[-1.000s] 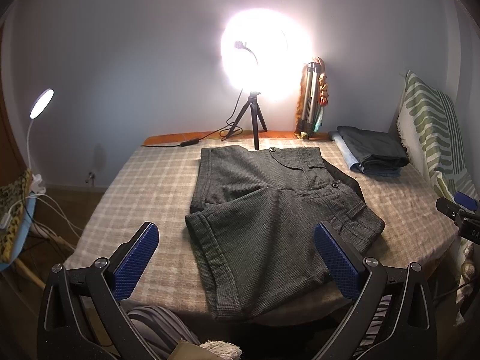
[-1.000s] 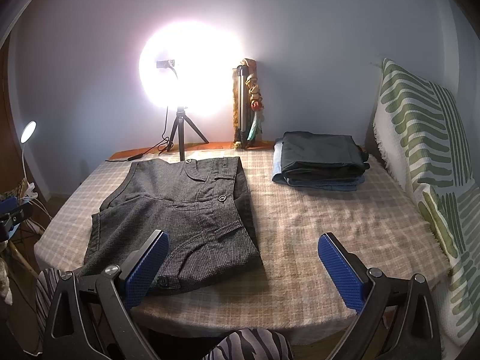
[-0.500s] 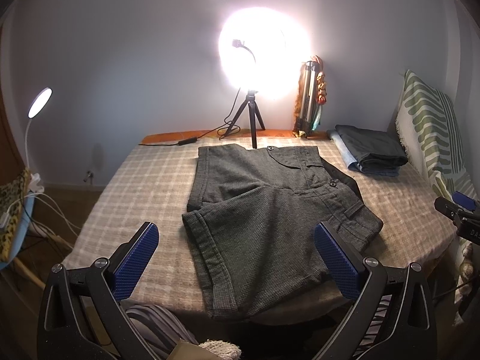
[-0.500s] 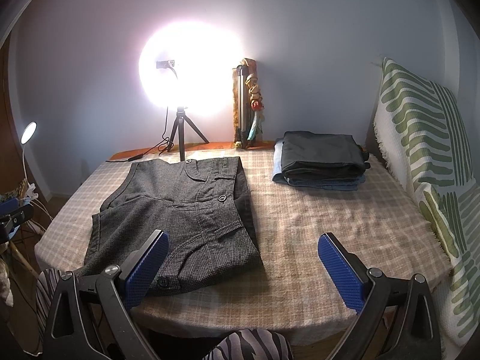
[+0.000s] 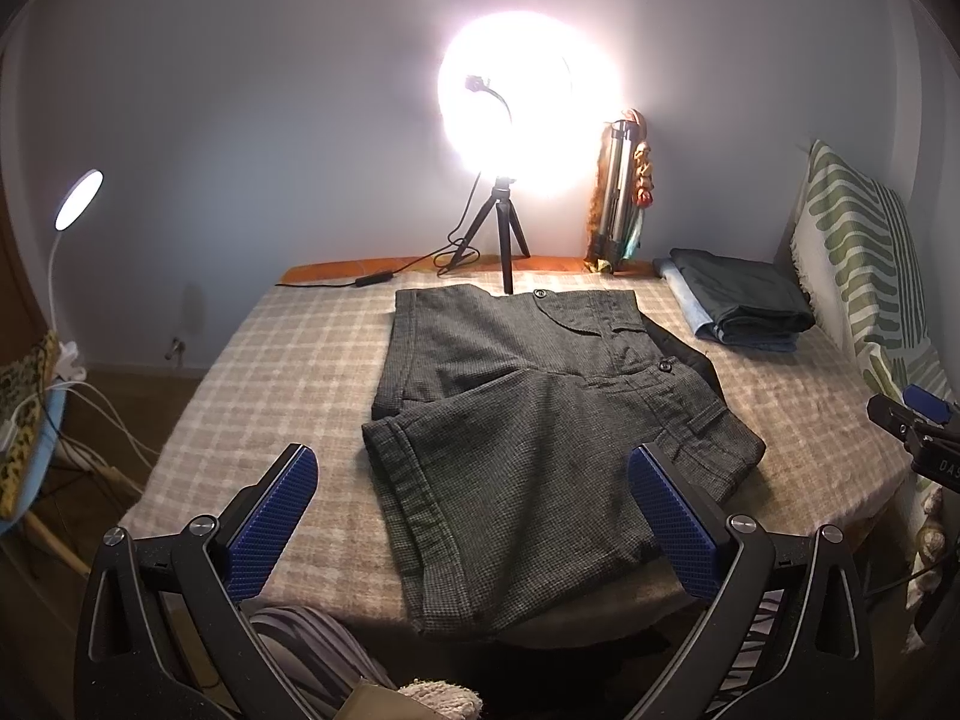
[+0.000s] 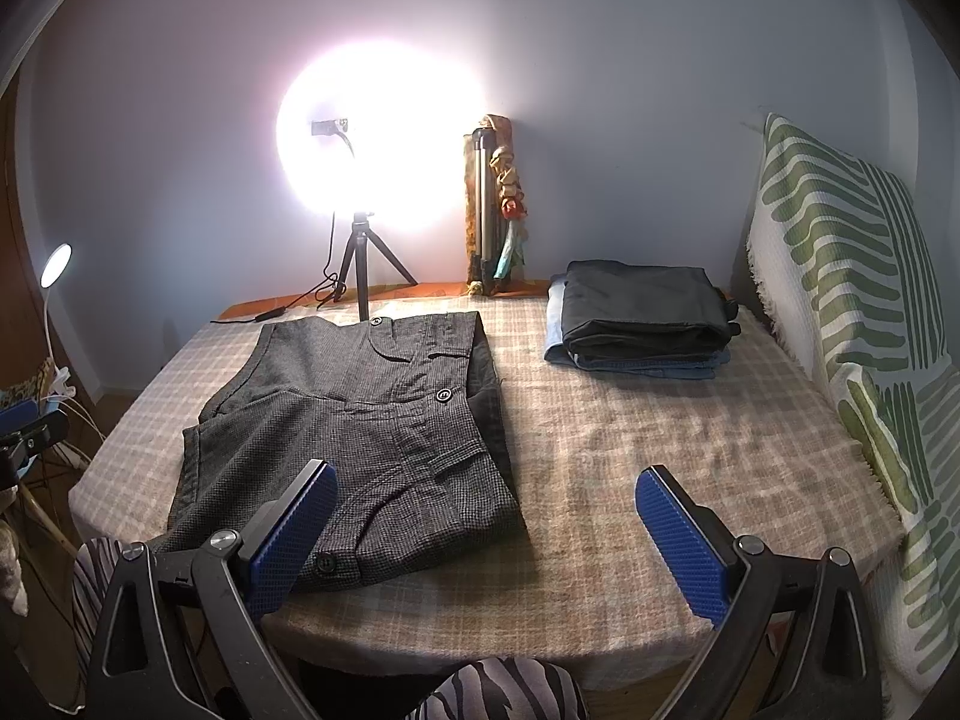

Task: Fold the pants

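Observation:
Dark grey checked shorts (image 5: 528, 420) lie flat on the plaid-covered table (image 5: 288, 372), one leg folded across the other, the hem hanging over the near edge. They also show in the right wrist view (image 6: 372, 432). My left gripper (image 5: 474, 516) is open and empty, held above the near edge in front of the shorts. My right gripper (image 6: 486, 534) is open and empty, to the right of the shorts, over bare cloth (image 6: 660, 450). Its tip shows at the far right of the left wrist view (image 5: 918, 426).
A stack of folded clothes (image 6: 642, 318) sits at the back right. A ring light on a tripod (image 5: 510, 240) and a folded tripod (image 5: 618, 198) stand at the back edge. A striped green cushion (image 6: 840, 300) leans on the right. A small lamp (image 5: 78, 204) stands left.
The left wrist view has shifted slightly, so the shorts sit a little higher and further left in it. The right gripper and the shorts have not visibly moved.

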Demonstrator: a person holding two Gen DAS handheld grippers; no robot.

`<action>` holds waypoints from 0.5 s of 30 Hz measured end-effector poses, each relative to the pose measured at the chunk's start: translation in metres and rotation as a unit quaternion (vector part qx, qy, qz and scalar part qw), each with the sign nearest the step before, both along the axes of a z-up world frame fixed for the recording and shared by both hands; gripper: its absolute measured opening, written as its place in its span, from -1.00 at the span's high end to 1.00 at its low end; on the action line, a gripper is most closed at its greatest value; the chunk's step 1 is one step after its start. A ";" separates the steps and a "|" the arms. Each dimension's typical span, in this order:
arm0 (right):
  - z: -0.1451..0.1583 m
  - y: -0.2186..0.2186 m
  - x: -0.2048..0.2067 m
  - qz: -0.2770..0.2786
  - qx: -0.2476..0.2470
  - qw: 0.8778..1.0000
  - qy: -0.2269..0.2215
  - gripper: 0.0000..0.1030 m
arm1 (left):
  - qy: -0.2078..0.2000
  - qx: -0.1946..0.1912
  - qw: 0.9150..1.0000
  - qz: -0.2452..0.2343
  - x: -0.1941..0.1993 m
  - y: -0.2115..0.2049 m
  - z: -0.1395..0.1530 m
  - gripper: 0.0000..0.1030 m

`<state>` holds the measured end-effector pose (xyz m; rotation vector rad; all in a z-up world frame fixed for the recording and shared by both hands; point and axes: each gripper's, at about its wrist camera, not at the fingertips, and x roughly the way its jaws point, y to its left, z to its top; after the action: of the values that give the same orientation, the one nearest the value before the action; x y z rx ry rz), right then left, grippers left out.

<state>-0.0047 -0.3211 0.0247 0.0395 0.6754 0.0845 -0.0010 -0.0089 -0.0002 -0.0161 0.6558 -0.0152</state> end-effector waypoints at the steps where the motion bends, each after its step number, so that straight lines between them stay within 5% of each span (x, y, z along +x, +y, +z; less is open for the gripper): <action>1: 0.000 0.001 0.001 0.000 0.001 1.000 0.000 -0.96 | 0.000 0.000 1.000 0.000 0.000 0.001 0.000 -0.99; 15: -0.002 -0.002 0.000 -0.001 0.003 1.000 -0.001 -0.96 | 0.000 -0.001 1.000 0.000 -0.002 0.002 -0.002 -0.99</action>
<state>-0.0050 -0.3231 0.0231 0.0447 0.6727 0.0849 -0.0027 -0.0065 -0.0019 -0.0188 0.6562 -0.0154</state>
